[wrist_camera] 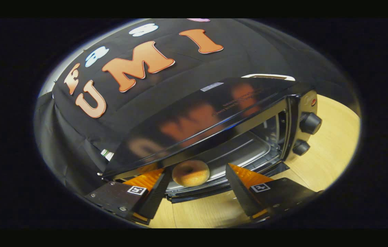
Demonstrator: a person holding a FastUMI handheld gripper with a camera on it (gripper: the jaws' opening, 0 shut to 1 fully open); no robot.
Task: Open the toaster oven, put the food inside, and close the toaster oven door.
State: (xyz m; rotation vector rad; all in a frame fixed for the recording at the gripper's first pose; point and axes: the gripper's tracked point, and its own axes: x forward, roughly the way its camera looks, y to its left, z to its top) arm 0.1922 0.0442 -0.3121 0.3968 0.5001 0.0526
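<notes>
The black toaster oven (207, 109) stands on a wooden table, its mouth open toward me. Its door (197, 196) hangs down, and I see the door's edge just under the opening. A round golden-brown doughnut (190, 173) lies at the front of the metal tray (245, 151) inside the oven. My gripper (197, 171) is open at the oven's mouth, with one finger on each side of the doughnut. There is a gap between each finger and the doughnut, so neither presses on it.
Two black knobs (310, 122) (301, 147) sit on the oven's panel to the right of the opening. The wooden table (331, 151) stretches to the right of and in front of the oven. The booth's black cloth wall (77, 137) hangs close behind and to the left.
</notes>
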